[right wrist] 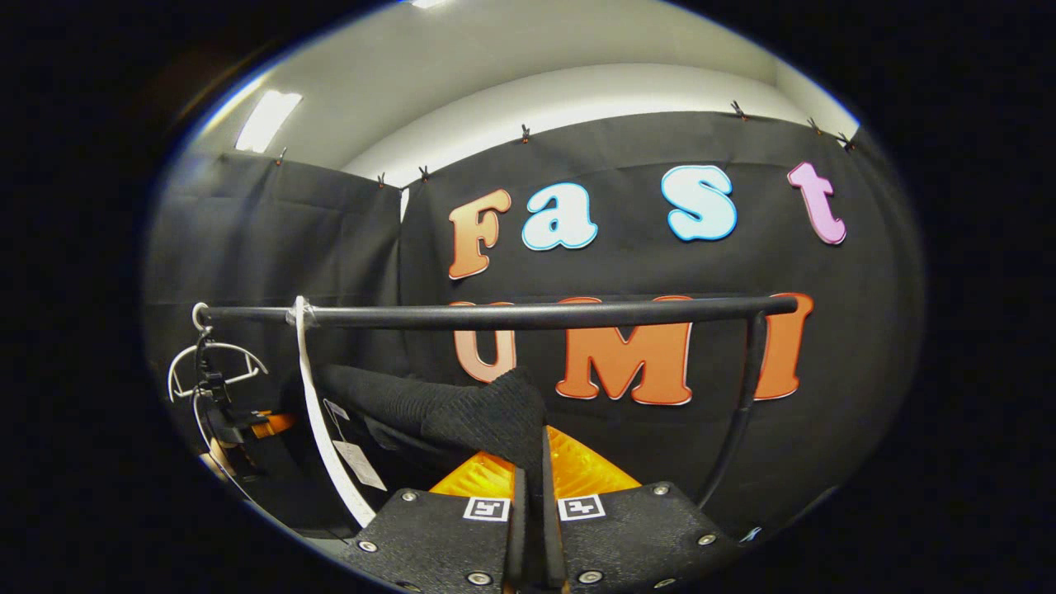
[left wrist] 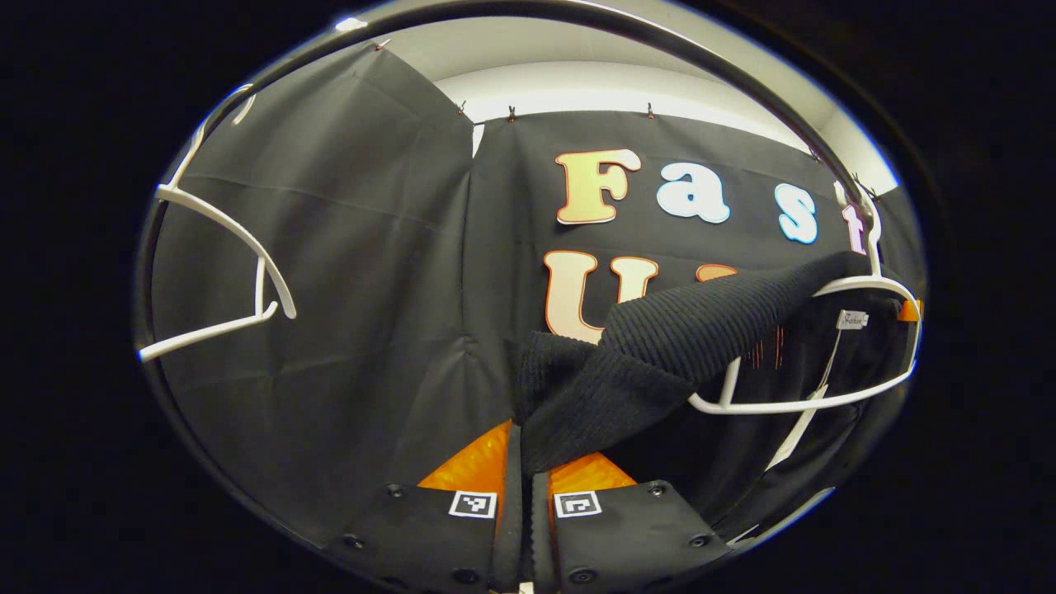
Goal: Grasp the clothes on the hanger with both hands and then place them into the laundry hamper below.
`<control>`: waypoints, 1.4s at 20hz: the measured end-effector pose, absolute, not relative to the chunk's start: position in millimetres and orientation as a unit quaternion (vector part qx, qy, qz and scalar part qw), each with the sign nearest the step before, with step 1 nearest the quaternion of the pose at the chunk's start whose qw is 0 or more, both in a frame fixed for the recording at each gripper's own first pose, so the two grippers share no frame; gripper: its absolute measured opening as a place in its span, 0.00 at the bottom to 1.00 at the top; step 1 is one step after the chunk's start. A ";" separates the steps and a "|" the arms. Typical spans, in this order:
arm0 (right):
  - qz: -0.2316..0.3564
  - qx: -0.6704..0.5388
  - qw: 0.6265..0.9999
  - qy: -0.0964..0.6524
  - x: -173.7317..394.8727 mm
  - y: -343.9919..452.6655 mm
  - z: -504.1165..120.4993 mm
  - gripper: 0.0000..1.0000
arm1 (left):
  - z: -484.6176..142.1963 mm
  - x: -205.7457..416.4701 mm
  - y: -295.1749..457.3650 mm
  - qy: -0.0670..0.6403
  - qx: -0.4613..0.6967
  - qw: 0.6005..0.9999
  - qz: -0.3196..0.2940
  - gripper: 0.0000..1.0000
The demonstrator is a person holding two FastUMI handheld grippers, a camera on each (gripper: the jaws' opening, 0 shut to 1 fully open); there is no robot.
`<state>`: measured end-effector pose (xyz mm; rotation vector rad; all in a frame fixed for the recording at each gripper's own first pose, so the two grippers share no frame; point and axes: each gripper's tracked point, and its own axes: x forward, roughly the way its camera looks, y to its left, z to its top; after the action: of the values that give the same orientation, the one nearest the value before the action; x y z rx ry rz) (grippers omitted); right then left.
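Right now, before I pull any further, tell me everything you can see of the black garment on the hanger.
The black garment is a ribbed knit, dark and soft-looking. It is draped over a white plastic hanger on the black rail, with a small neck label and a white paper tag dangling inside. One shoulder is pinched in the left gripper, the other in the right gripper, both stretched taut toward the cameras.

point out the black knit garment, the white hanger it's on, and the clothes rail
black knit garment point(left wrist: 660, 338): left gripper view, ribbed fold pulled toward the fingers.
white hanger point(left wrist: 825, 404): left gripper view, its lower bar under the garment.
clothes rail point(right wrist: 511, 314): right gripper view, middle of the horizontal black bar.
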<state>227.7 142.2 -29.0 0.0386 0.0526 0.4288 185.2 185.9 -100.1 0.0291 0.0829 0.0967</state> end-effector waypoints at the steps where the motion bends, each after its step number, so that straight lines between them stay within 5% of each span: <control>1: 0.221 0.039 0.974 0.027 234.0 139.2 -31.3 0.07 | -98.5 188.9 186.9 0.038 0.018 0.998 0.046 0.12; 18: 0.265 0.171 0.944 0.099 274.5 144.8 -127.3 0.07 | -81.7 176.7 203.7 -0.014 0.018 0.994 0.108 0.12; 28: 0.305 0.303 0.883 0.187 283.7 173.1 -208.7 0.07 | -100.1 171.7 208.1 0.016 -0.006 0.993 0.120 0.12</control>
<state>283.7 173.1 -208.7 0.6297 0.3902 0.6351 171.7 208.1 -100.1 -0.0127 0.0327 0.2415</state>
